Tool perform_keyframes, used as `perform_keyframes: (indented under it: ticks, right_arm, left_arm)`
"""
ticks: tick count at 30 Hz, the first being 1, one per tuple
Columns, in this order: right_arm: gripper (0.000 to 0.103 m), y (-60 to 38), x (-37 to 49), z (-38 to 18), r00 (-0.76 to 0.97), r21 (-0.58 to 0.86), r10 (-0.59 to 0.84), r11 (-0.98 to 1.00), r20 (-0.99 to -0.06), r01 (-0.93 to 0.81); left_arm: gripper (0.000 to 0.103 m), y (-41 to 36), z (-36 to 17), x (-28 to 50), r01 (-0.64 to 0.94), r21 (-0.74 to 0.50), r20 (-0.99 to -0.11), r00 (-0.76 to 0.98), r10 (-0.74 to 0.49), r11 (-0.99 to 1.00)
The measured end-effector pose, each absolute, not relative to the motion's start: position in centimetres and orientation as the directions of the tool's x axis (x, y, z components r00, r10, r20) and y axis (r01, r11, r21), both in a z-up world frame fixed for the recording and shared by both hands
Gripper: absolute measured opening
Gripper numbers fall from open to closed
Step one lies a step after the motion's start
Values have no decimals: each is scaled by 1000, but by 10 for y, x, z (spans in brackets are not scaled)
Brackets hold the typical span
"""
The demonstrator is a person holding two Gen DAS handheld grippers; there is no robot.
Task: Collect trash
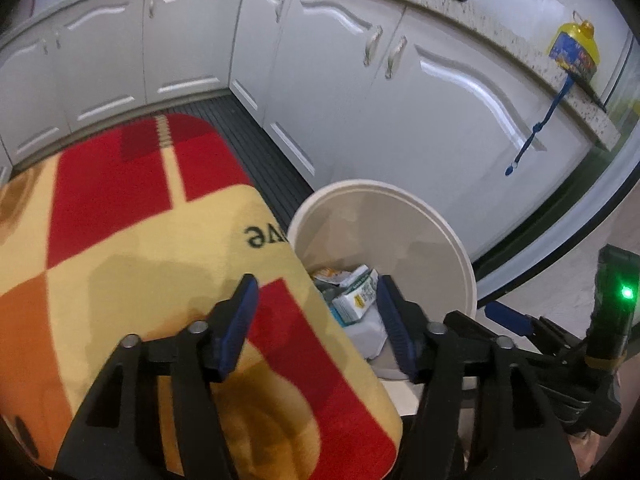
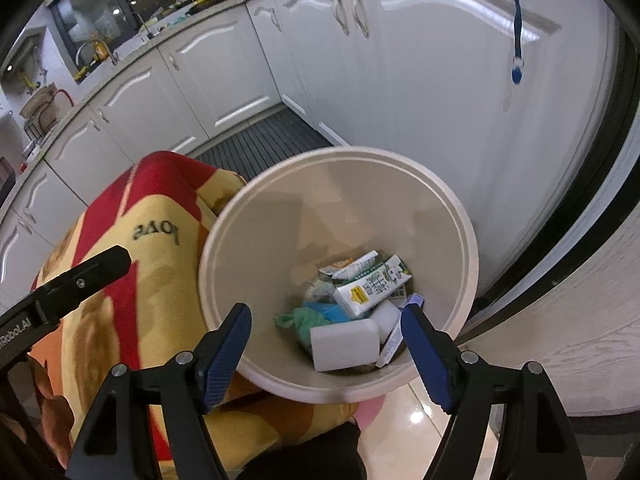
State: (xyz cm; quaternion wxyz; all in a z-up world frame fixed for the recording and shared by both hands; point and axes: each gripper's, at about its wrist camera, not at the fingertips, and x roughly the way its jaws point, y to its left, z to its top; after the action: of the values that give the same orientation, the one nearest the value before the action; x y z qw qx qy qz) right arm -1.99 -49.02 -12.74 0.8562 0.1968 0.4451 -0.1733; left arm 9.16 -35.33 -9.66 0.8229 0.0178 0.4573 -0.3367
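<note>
Both claws stand apart and empty: the right claw (image 2: 326, 338) hangs just above the round cream plastic bin (image 2: 460, 216), the left claw (image 1: 316, 320) straddles its near rim beside the red and yellow fleece blanket (image 1: 140, 220). The trash lies at the bin's bottom between the right claw's blue pads: a crumpled white and green carton (image 2: 372, 286), a white rectangular block (image 2: 344, 344) and a soft green wad (image 2: 298, 318). These 3 look light and crushable, so I would pinch the carton across its flattened middle.

Hovers with jaws apart, right gripper (image 2: 326, 354), above bin (image 2: 256, 240) holding white block (image 2: 344, 344) and carton (image 2: 370, 288).
</note>
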Motion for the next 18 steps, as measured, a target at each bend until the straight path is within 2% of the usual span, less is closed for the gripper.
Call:
perform_keyframes:
  ticks: [6,9,15,18]
  right_arm:
    - [75,-466,-25,-105,595,169,-149,879,-790,446]
    - [79,-453,-29,-92,624,156,-172,887,-763,435]
    - [80,-433,-44,-61,675,103,-251,893,-694,437]
    - [86,-423,-53,-46,695,70,-297,892,-654,447]
  left_arm:
    - [72,-323,-77,78,552,-230,-731,445,-517,801]
    - [74,-309,-66,71,540,-221,-712,480,-513,812]
    - [75,-289,-44,52,540,-188,-660,549,-512,821]
    - [75,-281,-32,39,545,-162,-620,593,-514,823]
